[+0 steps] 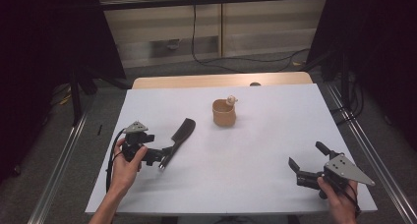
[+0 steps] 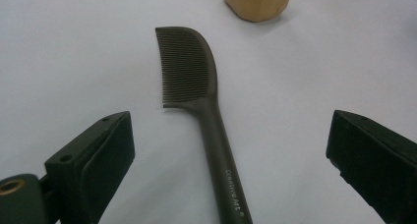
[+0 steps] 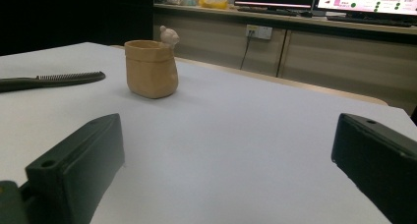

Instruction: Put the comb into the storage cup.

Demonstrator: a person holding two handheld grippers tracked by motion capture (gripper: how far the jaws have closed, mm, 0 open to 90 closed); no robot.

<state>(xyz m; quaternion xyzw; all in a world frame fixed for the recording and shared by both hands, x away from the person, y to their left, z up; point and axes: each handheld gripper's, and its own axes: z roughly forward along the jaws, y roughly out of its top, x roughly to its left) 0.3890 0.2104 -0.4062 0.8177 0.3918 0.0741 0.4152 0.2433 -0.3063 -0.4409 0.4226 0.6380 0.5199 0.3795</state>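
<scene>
A dark comb [image 1: 181, 134] lies flat on the white table [image 1: 255, 175], left of centre, with its teeth end pointing toward the far side. My left gripper [image 1: 164, 157] is open, and its jaws stand on either side of the comb's handle [image 2: 219, 150] without touching it. A tan cup [image 1: 223, 113] stands upright beyond the comb, with a small pale figure [image 1: 231, 100] on its rim. My right gripper [image 1: 307, 156] is open near the front right corner with nothing between its jaws. From there the cup [image 3: 150, 69] and the comb [image 3: 49, 80] lie far ahead.
Metal rails run along both sides of the table [image 1: 364, 150]. A black cable [image 1: 246, 59] lies on the floor beyond the far edge, in front of wooden cabinets. Monitors [image 3: 364, 0] sit on a counter behind. Bare white surface stretches between the two grippers.
</scene>
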